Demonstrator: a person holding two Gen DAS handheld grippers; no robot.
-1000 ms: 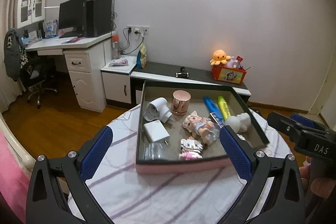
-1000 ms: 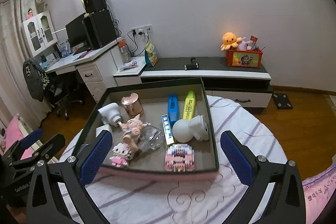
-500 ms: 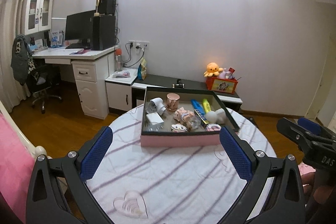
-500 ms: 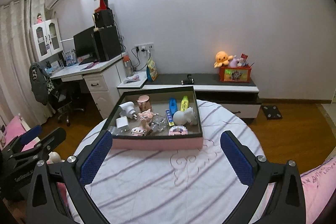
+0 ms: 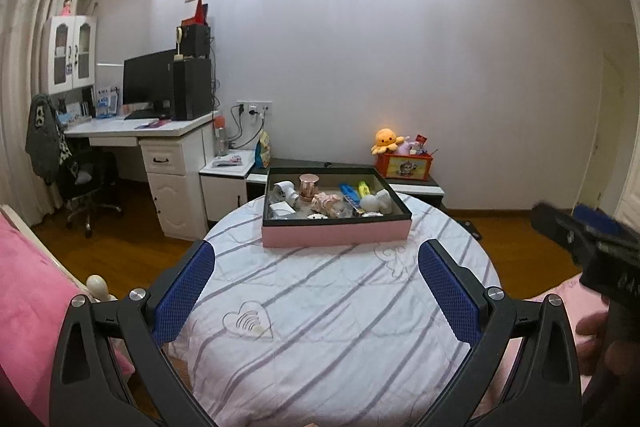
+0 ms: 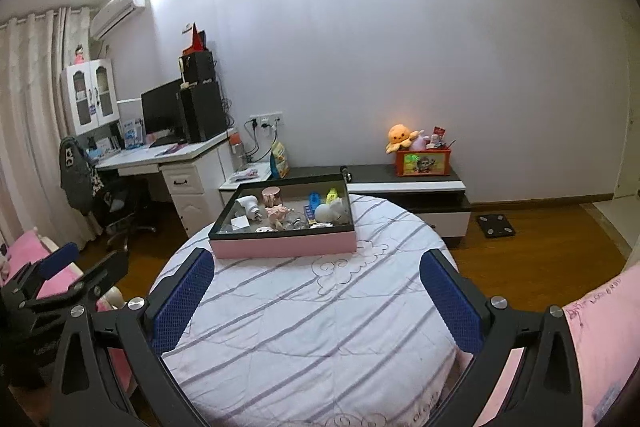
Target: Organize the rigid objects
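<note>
A pink box with a dark rim (image 5: 336, 231) (image 6: 282, 247) sits at the far side of a round table with a striped white cloth (image 5: 320, 315) (image 6: 320, 319). Inside it lie several small objects: a white plug adapter (image 5: 285, 191), a copper cup (image 5: 309, 185) (image 6: 272, 195), a pig figure (image 5: 326, 201), blue and yellow markers (image 5: 356, 191) and a white round toy (image 5: 375, 202) (image 6: 330, 211). My left gripper (image 5: 316, 291) is open and empty, well back from the box. My right gripper (image 6: 318, 299) is open and empty, also well back.
A white desk with a monitor (image 5: 160, 131) and an office chair (image 5: 86, 179) stand at the left. A low dark cabinet with a red toy box and orange plush (image 6: 420, 159) runs along the far wall. Pink bedding (image 5: 28, 291) (image 6: 600, 339) lies at both sides. Wooden floor surrounds the table.
Both grippers have pulled back and up from the box, which now looks much smaller and farther away. Both stayed open and empty.
</note>
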